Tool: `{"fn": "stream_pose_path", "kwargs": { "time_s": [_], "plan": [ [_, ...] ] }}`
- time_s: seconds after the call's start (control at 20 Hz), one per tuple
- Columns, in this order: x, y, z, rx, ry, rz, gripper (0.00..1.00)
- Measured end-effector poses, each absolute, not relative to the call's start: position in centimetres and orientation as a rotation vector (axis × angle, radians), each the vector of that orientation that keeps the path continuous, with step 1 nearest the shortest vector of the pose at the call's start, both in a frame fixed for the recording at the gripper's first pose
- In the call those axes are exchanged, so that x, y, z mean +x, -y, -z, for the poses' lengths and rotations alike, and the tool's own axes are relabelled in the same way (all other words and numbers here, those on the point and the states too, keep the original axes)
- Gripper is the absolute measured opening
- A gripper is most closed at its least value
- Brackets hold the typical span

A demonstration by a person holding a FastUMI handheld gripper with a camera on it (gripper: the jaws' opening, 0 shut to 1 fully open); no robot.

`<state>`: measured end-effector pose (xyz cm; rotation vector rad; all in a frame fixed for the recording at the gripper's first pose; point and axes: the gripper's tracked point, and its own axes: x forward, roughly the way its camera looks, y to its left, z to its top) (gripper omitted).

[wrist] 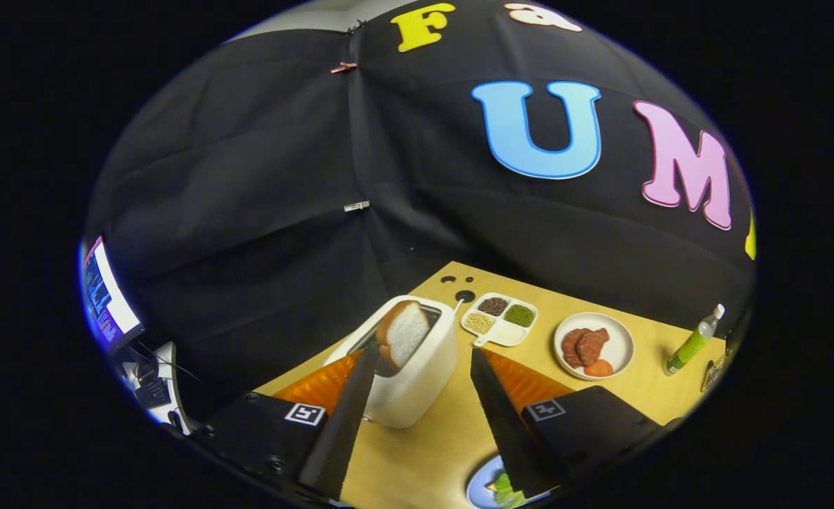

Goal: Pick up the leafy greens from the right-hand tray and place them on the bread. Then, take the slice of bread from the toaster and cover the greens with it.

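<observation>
A white toaster (417, 375) stands on the wooden table (431, 445), just ahead of my fingers. A slice of bread (403, 331) sticks up out of its slot, tilted. My gripper (424, 353) is open, hovering above the toaster. The slice sits between the fingertips, close to the left one, and the right fingertip is well clear of it. Low by the base of the right finger lies a blue plate (479, 491) with leafy greens (504, 488) on it, partly hidden by that finger. Whether bread lies under the greens I cannot tell.
Beyond the toaster sits a white divided tray (500, 332) with beans and grains. To its right are a white plate (618, 346) with meat slices and a green bottle (692, 343). A monitor (106, 297) stands off the table's left side.
</observation>
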<state>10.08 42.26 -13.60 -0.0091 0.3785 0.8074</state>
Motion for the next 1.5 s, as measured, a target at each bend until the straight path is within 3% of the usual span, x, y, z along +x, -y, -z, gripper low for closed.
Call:
{"fn": "stream_pose_path", "kwargs": {
  "time_s": [0.65,0.75,0.95,1.5],
  "plan": [
    [16.9,-53.2,20.0,-0.035,-0.547,-0.65,0.84],
    [17.5,-53.2,20.2,-0.024,-0.565,-0.624,0.76],
    [18.9,-50.9,20.8,-0.059,-0.567,-0.501,0.2],
    [15.4,-48.2,13.3,0.011,-0.45,-0.556,0.17]
  ]
}}
